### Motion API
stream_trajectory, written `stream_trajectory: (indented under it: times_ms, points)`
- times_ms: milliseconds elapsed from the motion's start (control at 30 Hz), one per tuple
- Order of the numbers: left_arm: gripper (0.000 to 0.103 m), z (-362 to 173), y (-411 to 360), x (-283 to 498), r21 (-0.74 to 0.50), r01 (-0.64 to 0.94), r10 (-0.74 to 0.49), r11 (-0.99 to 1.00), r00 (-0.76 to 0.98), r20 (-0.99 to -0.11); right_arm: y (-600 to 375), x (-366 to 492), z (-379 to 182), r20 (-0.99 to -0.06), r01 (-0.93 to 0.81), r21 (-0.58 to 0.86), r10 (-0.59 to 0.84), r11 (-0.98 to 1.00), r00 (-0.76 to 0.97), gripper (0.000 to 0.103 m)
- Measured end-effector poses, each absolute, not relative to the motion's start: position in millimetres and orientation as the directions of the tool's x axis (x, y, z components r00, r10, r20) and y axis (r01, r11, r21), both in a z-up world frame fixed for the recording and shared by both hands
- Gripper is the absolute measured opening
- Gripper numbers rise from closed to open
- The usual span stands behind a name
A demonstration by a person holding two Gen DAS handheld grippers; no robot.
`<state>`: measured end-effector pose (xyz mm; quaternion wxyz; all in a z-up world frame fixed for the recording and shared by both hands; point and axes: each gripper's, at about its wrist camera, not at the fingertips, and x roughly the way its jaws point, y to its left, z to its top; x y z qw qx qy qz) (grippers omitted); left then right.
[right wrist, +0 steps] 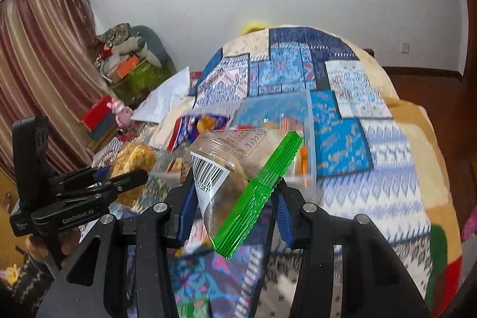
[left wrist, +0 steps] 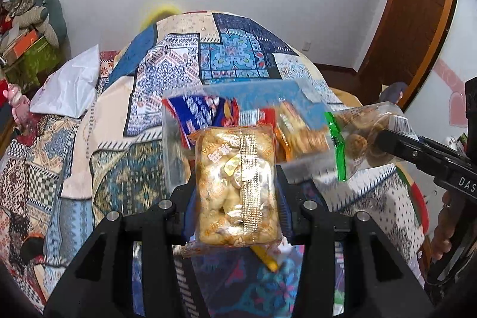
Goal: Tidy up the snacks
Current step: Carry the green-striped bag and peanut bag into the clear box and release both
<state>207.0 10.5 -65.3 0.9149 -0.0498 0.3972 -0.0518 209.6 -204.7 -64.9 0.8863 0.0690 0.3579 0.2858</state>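
I have both tools loaded above the clear plastic storage box [left wrist: 174,139], which sits on the bed with the blue patchwork quilt [left wrist: 238,55]. My left tool [left wrist: 237,189] is closed on a clear orange-trimmed packet of golden fried snacks [left wrist: 237,184], held upright just on my side of the box's near wall. My right tool [right wrist: 234,198] is clamped on a clear bag of brown round snacks with a green zip strip and a barcode label [right wrist: 226,172], which hangs beside the box's right end. Already inside the box I can make out a blue-and-white packet [left wrist: 196,115] and an orange packet [left wrist: 301,130]; both are blurred, so I won't say more of them. As I judge it, the step in hand is dropping these two into the box. To do it well I would bring one tool over the opening at a time, lower until the packet clears the rim, and release only then, since the soft bags could catch on the wall or tip out onto the quilt.
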Motion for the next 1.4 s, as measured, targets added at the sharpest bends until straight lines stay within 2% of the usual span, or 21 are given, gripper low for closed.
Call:
stream_trajectory:
  times_ms: [567,833,933,1000,1100,1200,1267,1400]
  points:
    - [0.044,-105,19,285,-0.159,0.018,-0.131,0.987,0.658,-0.742,-175,296,-82,-0.615,-0.422,0.310,0.518,0.852,0.594,0.042]
    - [0.045,-116,22,294,-0.141,0.027,-0.125,0.990,0.649,-0.751,-166,308,-106,-0.665,-0.406,0.256,0.465,0.877,0.585,0.042]
    - [0.046,-120,21,293,-0.113,0.014,-0.096,0.993,0.638,-0.764,-168,305,-111,-0.679,-0.401,0.237,0.446,0.885,0.583,0.044]
    - [0.052,-121,22,290,-0.119,0.014,-0.101,0.993,0.631,-0.769,-170,305,-112,-0.690,-0.401,0.232,0.440,0.887,0.575,0.044]
    - [0.054,-117,22,282,-0.129,0.014,-0.109,0.992,0.632,-0.768,-172,299,-111,-0.704,-0.402,0.208,0.422,0.892,0.572,0.045]
    - [0.060,-112,21,275,-0.117,0.015,-0.100,0.993,0.636,-0.765,-174,293,-109,-0.713,-0.402,0.198,0.413,0.894,0.567,0.051]
    - [0.061,-106,21,268,-0.112,0.017,-0.097,0.994,0.640,-0.762,-177,289,-107,-0.714,-0.398,0.199,0.411,0.896,0.567,0.056]
    - [0.061,-93,23,250,-0.103,0.015,-0.088,0.995,0.649,-0.756,-184,274,-99,-0.707,-0.397,0.205,0.415,0.895,0.573,0.057]
